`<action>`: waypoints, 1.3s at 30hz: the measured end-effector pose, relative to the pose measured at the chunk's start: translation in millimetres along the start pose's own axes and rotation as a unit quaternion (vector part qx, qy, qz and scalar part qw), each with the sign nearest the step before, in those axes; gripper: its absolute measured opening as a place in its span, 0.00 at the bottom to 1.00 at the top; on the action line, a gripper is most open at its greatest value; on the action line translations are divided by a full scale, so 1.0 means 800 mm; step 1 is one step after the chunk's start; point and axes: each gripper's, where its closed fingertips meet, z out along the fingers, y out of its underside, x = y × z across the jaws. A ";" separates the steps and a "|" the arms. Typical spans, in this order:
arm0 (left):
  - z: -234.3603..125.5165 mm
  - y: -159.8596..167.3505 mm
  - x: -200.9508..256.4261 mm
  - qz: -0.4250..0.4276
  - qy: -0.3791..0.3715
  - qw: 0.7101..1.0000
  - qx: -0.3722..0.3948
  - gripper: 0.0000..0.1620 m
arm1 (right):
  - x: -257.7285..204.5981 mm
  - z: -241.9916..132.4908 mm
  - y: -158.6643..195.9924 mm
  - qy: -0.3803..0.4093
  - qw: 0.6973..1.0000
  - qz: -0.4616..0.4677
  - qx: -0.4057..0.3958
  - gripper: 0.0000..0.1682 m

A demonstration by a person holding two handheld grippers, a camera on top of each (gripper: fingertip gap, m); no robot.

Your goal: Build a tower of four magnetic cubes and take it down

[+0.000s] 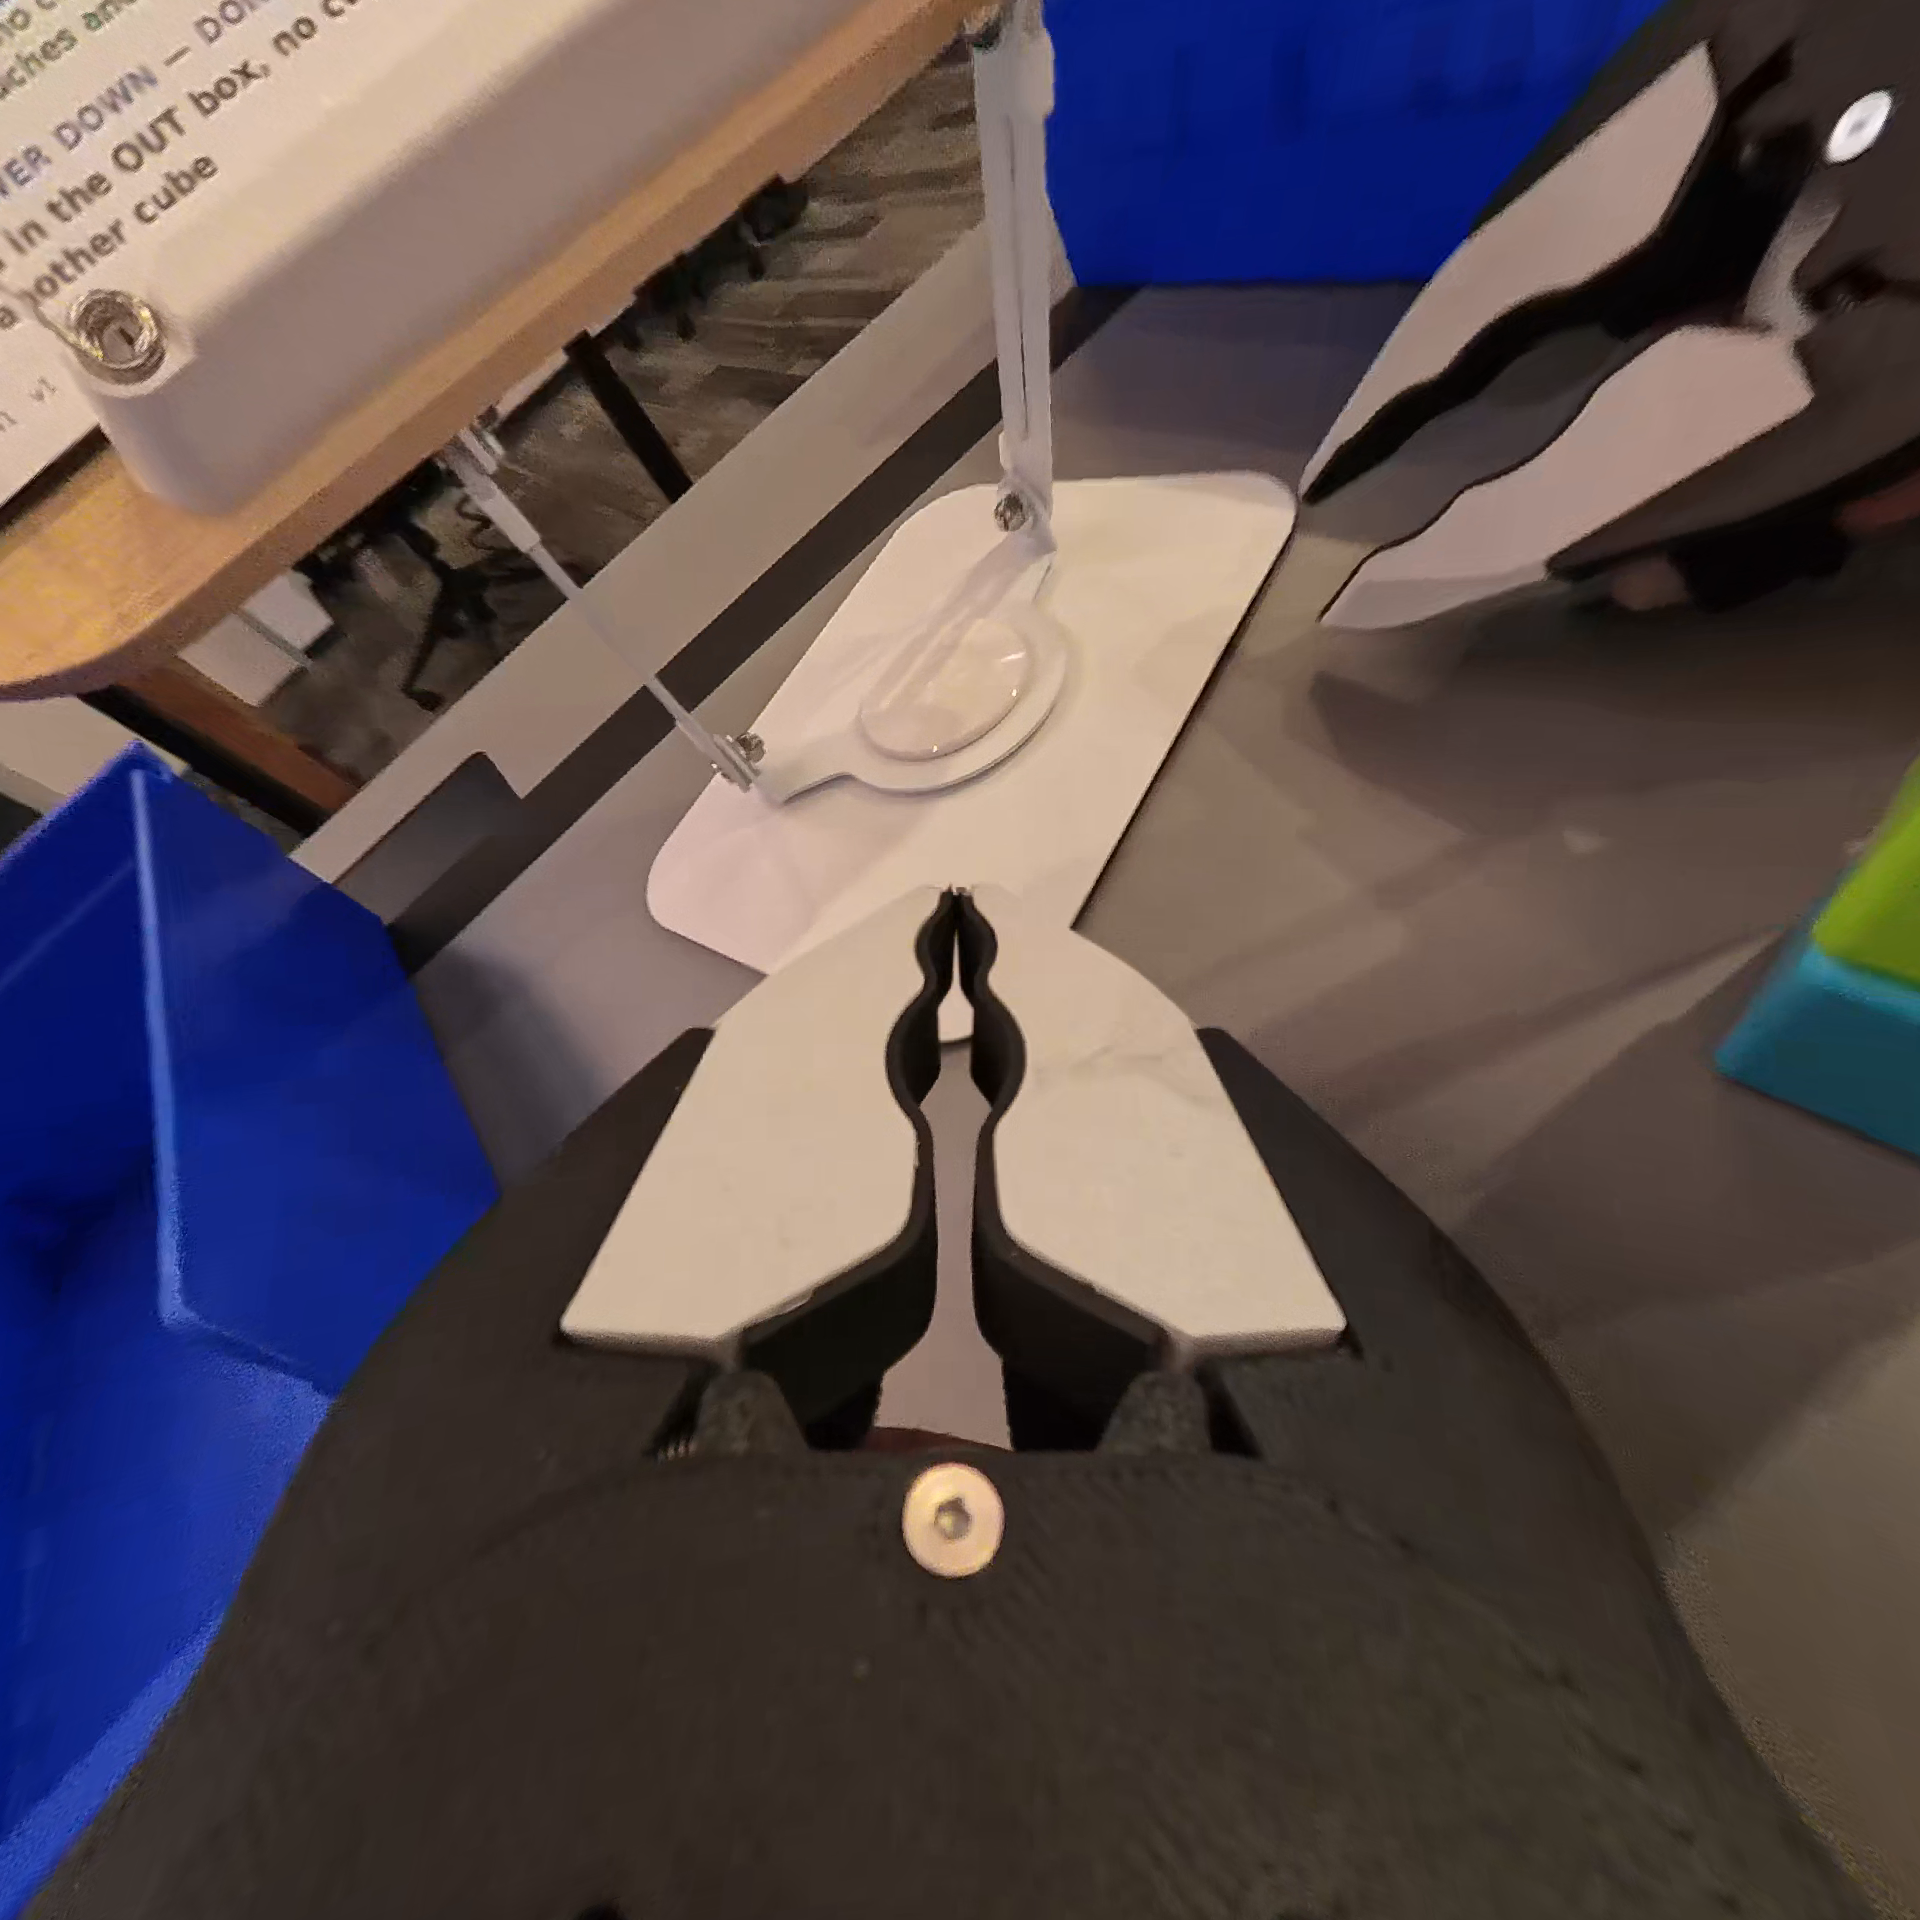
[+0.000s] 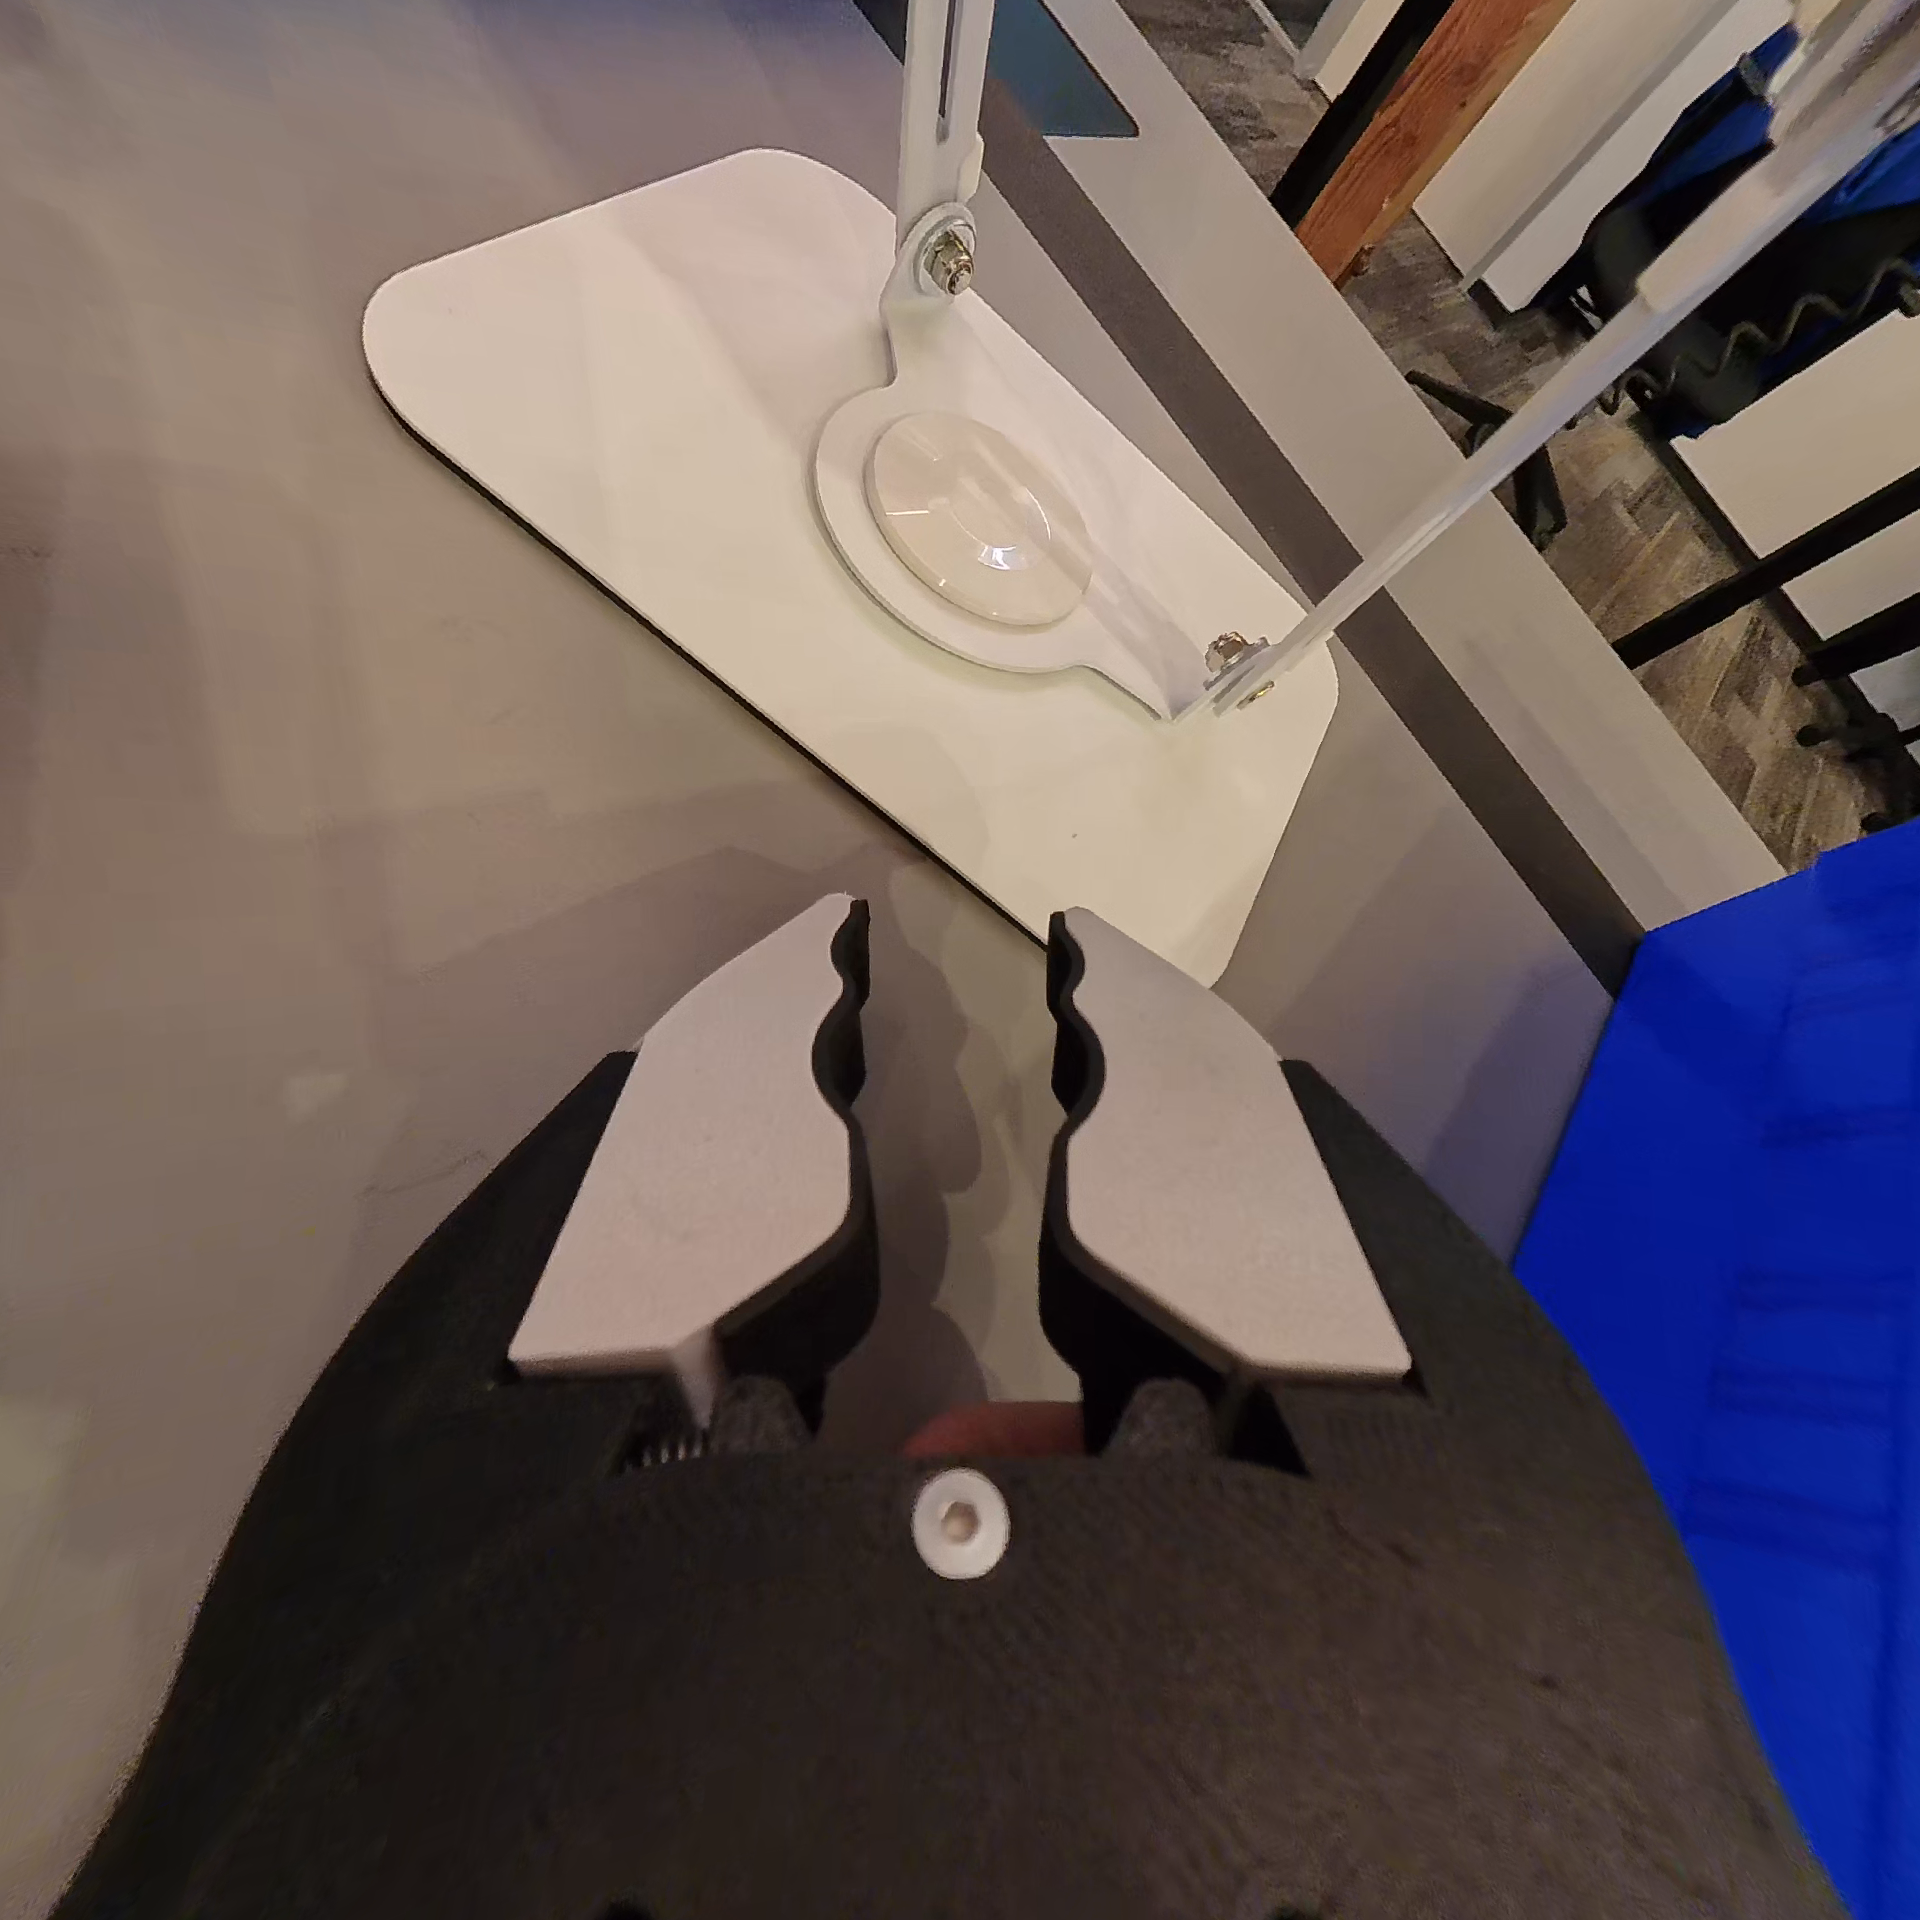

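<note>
Cubes, green on teal, sit right of the white base, cut off by the frame edge. My left tongs are pinched together, empty; my right tongs are spread, empty.

stand base centre on table | bin left | cubes right

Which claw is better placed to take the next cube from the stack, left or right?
Probably the right claw: its jaws are open and empty. The left claw is shut. The green cube on the teal cube sits at the left view's right edge, though unseen from the right.
</note>
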 end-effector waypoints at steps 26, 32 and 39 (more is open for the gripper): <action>0.006 0.066 -0.071 -0.041 -0.135 0.986 -0.088 0.00 | 0.007 -0.002 -0.002 0.026 1.000 0.001 0.006 0.19; 0.004 0.064 -0.072 -0.031 -0.139 0.986 -0.087 0.00 | 0.018 -0.002 0.002 0.071 0.997 -0.024 -0.004 0.15; 0.006 0.064 -0.067 -0.026 -0.131 0.987 -0.088 0.00 | 0.017 -0.004 -0.002 0.085 0.995 -0.044 0.000 0.13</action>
